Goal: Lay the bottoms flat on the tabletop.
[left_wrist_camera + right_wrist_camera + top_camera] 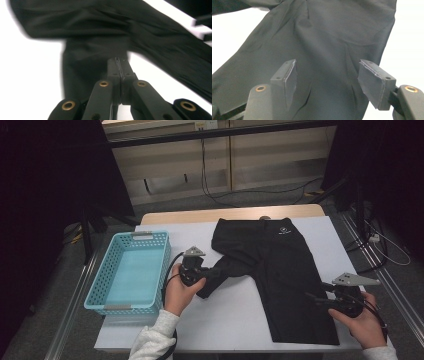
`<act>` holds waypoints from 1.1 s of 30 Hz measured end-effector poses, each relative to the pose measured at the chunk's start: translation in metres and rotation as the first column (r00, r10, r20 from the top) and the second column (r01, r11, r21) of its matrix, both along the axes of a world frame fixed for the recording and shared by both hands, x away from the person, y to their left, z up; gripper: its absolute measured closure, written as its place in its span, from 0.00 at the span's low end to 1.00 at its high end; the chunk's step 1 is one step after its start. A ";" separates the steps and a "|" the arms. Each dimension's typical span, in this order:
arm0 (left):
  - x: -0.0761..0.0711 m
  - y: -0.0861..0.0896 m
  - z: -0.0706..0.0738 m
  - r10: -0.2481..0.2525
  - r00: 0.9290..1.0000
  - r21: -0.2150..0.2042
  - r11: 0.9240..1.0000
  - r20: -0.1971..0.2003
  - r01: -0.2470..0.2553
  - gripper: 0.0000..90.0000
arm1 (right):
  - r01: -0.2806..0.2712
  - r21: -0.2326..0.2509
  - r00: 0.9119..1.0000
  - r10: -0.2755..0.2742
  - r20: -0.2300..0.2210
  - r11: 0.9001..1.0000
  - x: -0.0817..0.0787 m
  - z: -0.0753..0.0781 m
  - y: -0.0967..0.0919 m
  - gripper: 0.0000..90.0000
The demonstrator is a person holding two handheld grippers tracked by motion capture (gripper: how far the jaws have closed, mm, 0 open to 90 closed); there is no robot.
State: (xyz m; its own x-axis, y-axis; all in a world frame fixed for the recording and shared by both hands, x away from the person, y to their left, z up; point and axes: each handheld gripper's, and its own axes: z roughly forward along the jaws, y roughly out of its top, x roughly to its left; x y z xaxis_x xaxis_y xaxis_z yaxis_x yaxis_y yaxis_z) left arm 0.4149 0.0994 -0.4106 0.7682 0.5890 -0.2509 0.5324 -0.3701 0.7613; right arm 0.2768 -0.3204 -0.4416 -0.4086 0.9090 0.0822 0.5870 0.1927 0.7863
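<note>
Pinching the hem of one leg of the black shorts (272, 270), the left claw (200, 281) has its jaws pressed together on the cloth; in the left gripper view the two pads meet with dark fabric (100, 50) caught at their tips and the leg drawn up off the white surface (225, 315). The shorts lie spread across the middle of that surface, waistband at the far side (a small white logo shows near it), the other leg reaching toward the near edge. The right claw (320, 300) sits at the outer edge of that near leg, jaws spread wide; in the right gripper view its pads (289, 80) stand apart over the cloth (332, 45) without pressing it. A light blue basket (95, 290) stands on the left part of the surface, just beside the left hand (177, 292).
</note>
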 end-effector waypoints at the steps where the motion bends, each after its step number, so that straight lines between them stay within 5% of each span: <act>1: 0.000 0.000 0.000 0.000 1.000 0.000 1.000 0.000 0.000 0.99 | 0.000 0.000 1.000 0.000 0.000 1.000 0.000 0.000 0.000 0.36; 7: 0.011 0.012 -0.017 0.100 0.995 0.036 0.994 0.002 -0.100 0.99 | 0.002 0.006 1.000 -0.002 -0.001 1.000 0.000 -0.001 0.000 0.35; 9: 0.011 0.013 -0.019 0.085 0.996 0.014 0.996 -0.030 -0.085 0.99 | -0.001 0.005 1.000 0.001 -0.004 1.000 0.000 -0.001 0.000 0.35; 15: 0.002 -0.001 -0.012 0.018 0.999 -0.005 1.000 -0.038 -0.019 1.00 | -0.003 0.005 1.000 0.003 -0.003 1.000 0.001 -0.001 0.000 0.35; 21: -0.011 -0.022 -0.009 -0.084 0.995 -0.016 0.996 -0.060 0.083 0.99 | -0.006 0.006 1.000 0.006 -0.002 1.000 0.000 0.000 0.001 0.35; 24: -0.014 -0.027 -0.006 -0.105 0.994 -0.012 0.994 -0.020 0.105 0.88 | -0.010 0.005 1.000 0.010 -0.006 1.000 0.001 -0.001 0.001 0.35; 25: -0.014 -0.027 -0.005 -0.091 0.996 -0.017 0.996 0.000 0.091 0.68 | -0.013 0.004 1.000 0.013 -0.005 1.000 0.001 -0.001 0.001 0.35; 27: -0.012 -0.022 -0.002 -0.062 0.998 -0.014 0.998 0.032 0.063 0.63 | -0.013 0.003 1.000 0.013 -0.004 1.000 0.000 -0.001 0.001 0.35; 28: -0.009 -0.014 -0.001 -0.015 0.999 -0.028 0.999 0.052 0.016 0.50 | -0.013 0.004 1.000 0.013 -0.001 1.000 0.000 0.000 0.001 0.35; 30: -0.007 -0.010 -0.001 0.007 0.998 -0.022 1.000 0.063 -0.006 0.46 | -0.011 0.004 1.000 0.011 -0.002 1.000 0.000 0.000 0.001 0.35; 33: 0.000 -0.001 -0.008 0.064 0.994 0.042 0.997 0.093 -0.068 0.42 | -0.013 0.003 1.000 0.013 -0.004 1.000 0.001 -0.001 0.001 0.34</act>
State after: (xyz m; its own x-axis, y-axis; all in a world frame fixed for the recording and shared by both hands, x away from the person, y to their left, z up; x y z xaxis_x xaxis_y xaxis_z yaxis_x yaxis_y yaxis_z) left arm 0.4145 0.0988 -0.4183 0.7460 0.6479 -0.1539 0.4858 -0.3714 0.7912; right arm 0.2775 -0.3190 -0.4423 -0.4201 0.9034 0.0861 0.5873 0.1984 0.7847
